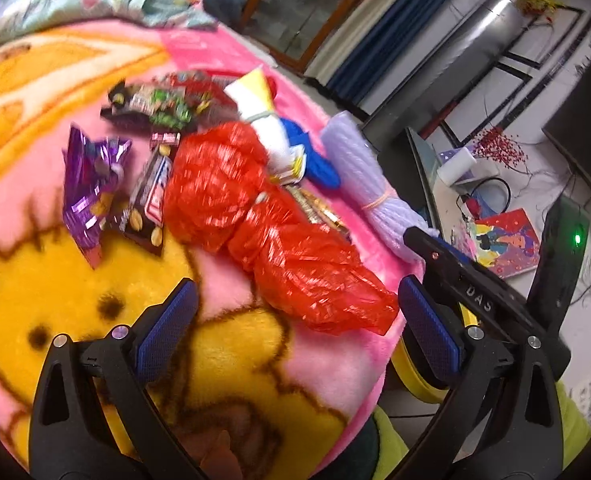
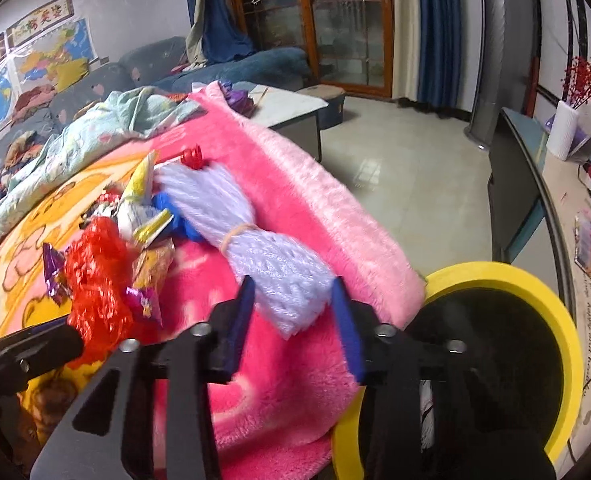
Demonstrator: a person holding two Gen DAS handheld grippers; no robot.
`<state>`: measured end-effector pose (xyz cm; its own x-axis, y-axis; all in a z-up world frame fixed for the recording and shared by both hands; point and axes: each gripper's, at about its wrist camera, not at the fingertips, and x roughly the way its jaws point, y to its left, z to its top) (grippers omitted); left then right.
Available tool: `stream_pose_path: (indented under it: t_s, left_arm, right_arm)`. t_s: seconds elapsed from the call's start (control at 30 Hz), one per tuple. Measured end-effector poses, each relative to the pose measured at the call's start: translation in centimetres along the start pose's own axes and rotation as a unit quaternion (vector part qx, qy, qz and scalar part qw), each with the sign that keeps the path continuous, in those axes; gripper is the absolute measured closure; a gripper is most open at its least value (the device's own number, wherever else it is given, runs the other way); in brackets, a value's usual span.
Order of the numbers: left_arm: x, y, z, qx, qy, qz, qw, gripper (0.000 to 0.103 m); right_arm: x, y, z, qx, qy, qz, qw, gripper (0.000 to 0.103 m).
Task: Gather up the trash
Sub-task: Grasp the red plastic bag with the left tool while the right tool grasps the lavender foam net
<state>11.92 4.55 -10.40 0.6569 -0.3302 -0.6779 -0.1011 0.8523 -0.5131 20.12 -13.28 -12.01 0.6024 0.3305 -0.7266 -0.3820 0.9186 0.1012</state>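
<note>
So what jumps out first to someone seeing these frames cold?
The crumpled red plastic bag lies mid-blanket among shiny snack wrappers, just ahead of the open left gripper. The right gripper has the lilac yarn bundle's near end between its pads, beside a yellow-rimmed bin.

The snack wrappers on the blanket are smeared with motion blur, so their print cannot be read. The red plastic bag covers part of a gold wrapper beneath it. The yellow bin is partly blocked by the right gripper, its inside too dark to make out. The wall posters are too small to read.
</note>
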Motion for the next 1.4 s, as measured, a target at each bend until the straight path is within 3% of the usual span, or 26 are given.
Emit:
stream_pose_path:
  t_s: [0.1, 0.3, 0.37, 0.47, 0.77, 1.0, 1.4]
  left_arm:
    - [0.2, 0.0, -0.2, 0.0, -0.002, 0.005, 1.0, 0.019]
    - [0.1, 0.3, -0.1, -0.009, -0.003, 0.008, 0.9999, 0.056]
    - [0.1, 0.4, -0.1, -0.009, 0.0, 0.008, 0.9999, 0.076]
    - [-0.1, 0.5, -0.2, -0.007, -0.002, 0.003, 1.0, 0.086]
    - [-2.4, -0.3, -0.4, 0.031, -0.027, 0.003, 0.9991, 0.097]
    - [-5.4, -1.6, -0.1, 0.064, -0.077, 0.007, 0.995, 0.098]
    - [-8.5, -4.7, -0.1, 0.111, -0.122, -0.006, 0.9862, 0.099]
  right_arm:
    - [-0.1, 0.1, -0.4, -0.002, 0.001, 0.006, 1.0, 0.075]
    - [-0.9, 0.5, -0.7, -0.004, -0.004, 0.016, 1.0, 0.079]
    - [-1.1, 0.6, -0.9, -0.003, -0.003, 0.019, 1.0, 0.08]
    - [-1.8, 0.6, -1.1, -0.006, -0.008, 0.017, 1.0, 0.081]
    - [-4.9, 0.8, -1.1, -0.004, -0.038, -0.004, 0.999, 0.083]
    - [-7.6, 1.9, -0.7, -0.012, -0.073, -0.009, 0.997, 0.083]
    - [-11.2, 2.1, -1.0, -0.011, -0.094, -0.005, 0.996, 0.083]
